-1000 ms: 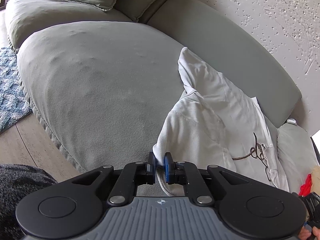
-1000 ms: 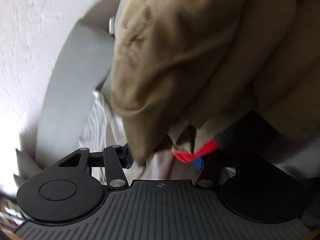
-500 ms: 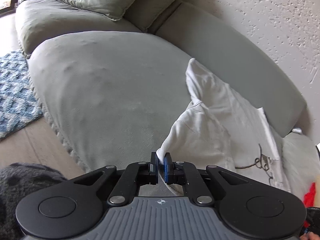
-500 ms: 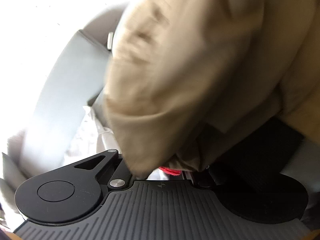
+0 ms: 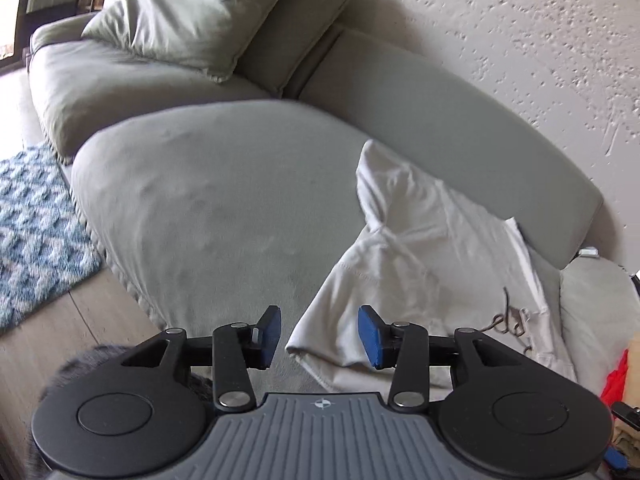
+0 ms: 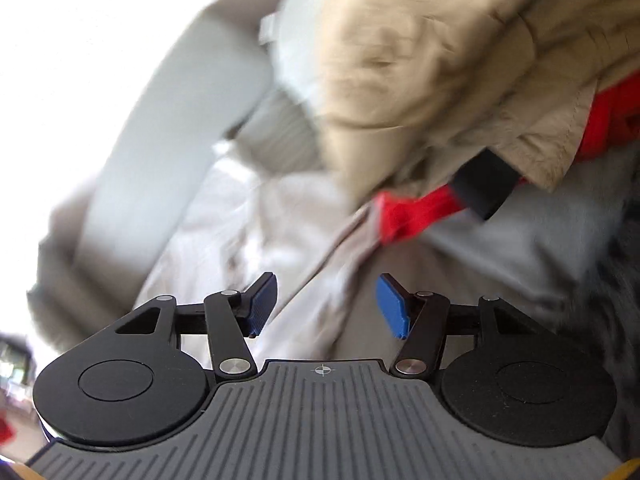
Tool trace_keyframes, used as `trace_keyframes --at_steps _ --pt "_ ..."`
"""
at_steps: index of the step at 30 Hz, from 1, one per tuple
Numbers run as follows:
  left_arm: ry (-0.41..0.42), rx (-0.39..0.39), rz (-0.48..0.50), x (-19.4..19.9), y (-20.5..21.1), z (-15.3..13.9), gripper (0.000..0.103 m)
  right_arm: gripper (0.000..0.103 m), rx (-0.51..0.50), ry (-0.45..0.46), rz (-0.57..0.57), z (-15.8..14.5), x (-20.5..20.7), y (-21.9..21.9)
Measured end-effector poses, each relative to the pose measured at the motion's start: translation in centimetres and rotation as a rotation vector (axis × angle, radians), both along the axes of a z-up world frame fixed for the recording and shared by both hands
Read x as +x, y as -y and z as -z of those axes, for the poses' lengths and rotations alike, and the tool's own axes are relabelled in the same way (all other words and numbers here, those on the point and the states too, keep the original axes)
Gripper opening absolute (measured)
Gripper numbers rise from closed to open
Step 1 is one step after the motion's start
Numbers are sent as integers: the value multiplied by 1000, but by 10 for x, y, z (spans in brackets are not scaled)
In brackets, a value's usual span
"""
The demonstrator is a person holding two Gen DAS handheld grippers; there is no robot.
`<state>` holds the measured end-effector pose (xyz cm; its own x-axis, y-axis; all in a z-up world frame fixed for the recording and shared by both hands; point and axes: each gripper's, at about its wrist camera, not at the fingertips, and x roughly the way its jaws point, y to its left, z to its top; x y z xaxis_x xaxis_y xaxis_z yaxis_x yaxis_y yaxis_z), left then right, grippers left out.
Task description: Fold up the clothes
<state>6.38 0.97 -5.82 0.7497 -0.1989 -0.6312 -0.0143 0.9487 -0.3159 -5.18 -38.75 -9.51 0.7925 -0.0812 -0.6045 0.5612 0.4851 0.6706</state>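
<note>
A white hoodie (image 5: 420,248) with a dark drawstring lies spread on the grey sofa seat (image 5: 224,200), its near corner folded over. My left gripper (image 5: 320,336) is open just above that near corner, holding nothing. In the right wrist view the same white hoodie (image 6: 240,232) lies below my right gripper (image 6: 326,306), which is open and empty. A tan garment (image 6: 420,48) is bunched above it, with a red garment (image 6: 416,208) and a black piece (image 6: 484,180) under its edge. This view is blurred.
Grey cushions (image 5: 192,20) lean at the far end of the sofa, against a textured white wall (image 5: 520,32). A blue patterned rug (image 5: 36,216) lies on the wood floor at the left. A red and tan pile (image 5: 624,372) shows at the right edge.
Both grippers have opened. The left let go of the hoodie's corner, which now lies on the seat. The right let go of the cloth and drew back from under the tan garment.
</note>
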Motion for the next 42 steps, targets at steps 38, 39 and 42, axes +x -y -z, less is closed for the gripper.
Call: trace_keyframes --at_steps 38,39,42 --pt "-170 112 179 424 83 70 58 55 -430 -296 -473 6 481 103" --pt "-156 122 190 427 87 73 58 55 -462 -295 -486 14 493 102" --pt "-108 144 221 429 95 76 60 57 -536 -309 -496 31 523 100"
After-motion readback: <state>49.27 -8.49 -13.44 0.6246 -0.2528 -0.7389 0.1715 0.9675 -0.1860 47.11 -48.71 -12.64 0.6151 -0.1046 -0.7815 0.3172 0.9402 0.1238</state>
